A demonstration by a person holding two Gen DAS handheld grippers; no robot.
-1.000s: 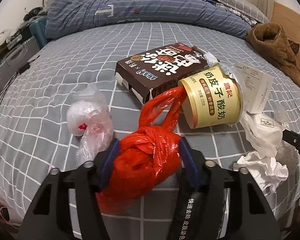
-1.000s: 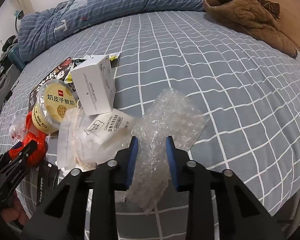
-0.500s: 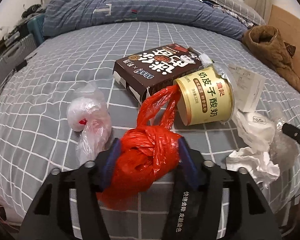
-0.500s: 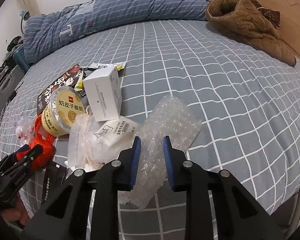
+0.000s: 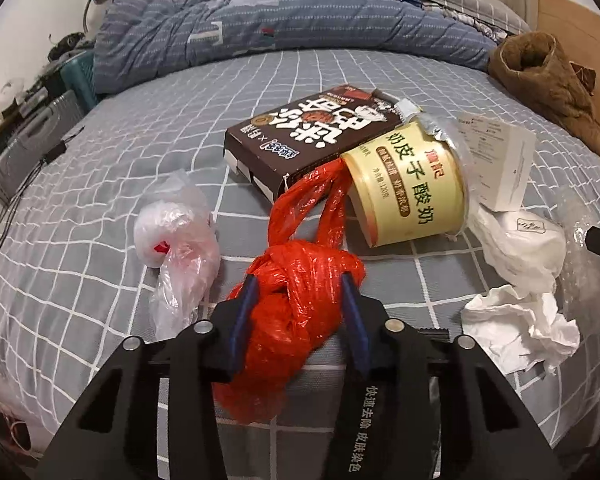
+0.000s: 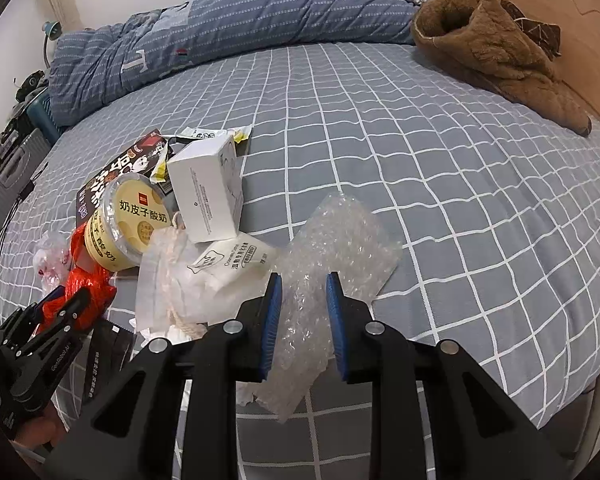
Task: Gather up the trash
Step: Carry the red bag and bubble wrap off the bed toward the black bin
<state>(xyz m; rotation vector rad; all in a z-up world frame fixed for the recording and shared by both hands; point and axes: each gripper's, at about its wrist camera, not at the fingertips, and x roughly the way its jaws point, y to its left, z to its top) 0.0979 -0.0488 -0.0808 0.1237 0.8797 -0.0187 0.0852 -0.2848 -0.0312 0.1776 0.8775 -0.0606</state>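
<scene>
Trash is scattered on a grey bedsheet with a white grid [image 5: 100,208], near its front edge. A knotted red plastic bag [image 5: 300,280] is clamped between the blue pads of the left gripper [image 5: 300,292], its loose handles trailing up toward a yellow yogurt tub lying on its side [image 5: 412,192]. The tub is touching a dark brown printed carton [image 5: 312,136] behind it. A clear plastic bag with a red spot inside [image 5: 176,236] is seen just left of the red bag, apart from it. A white rectangular box [image 6: 206,188] is propped beside the tub, and a white cloth drawstring pouch with printed label [image 6: 216,268] lies in front of the box. Crumpled white tissue [image 5: 520,328] is seen near the pouch. A sheet of clear bubble wrap [image 6: 332,256] is pinched between the blue pads of the right gripper [image 6: 302,292], the sheet bunched at the grip and hanging below it. A blue striped duvet [image 6: 220,28] and a brown fleece garment [image 6: 492,52] are piled at the far side of the bed.
</scene>
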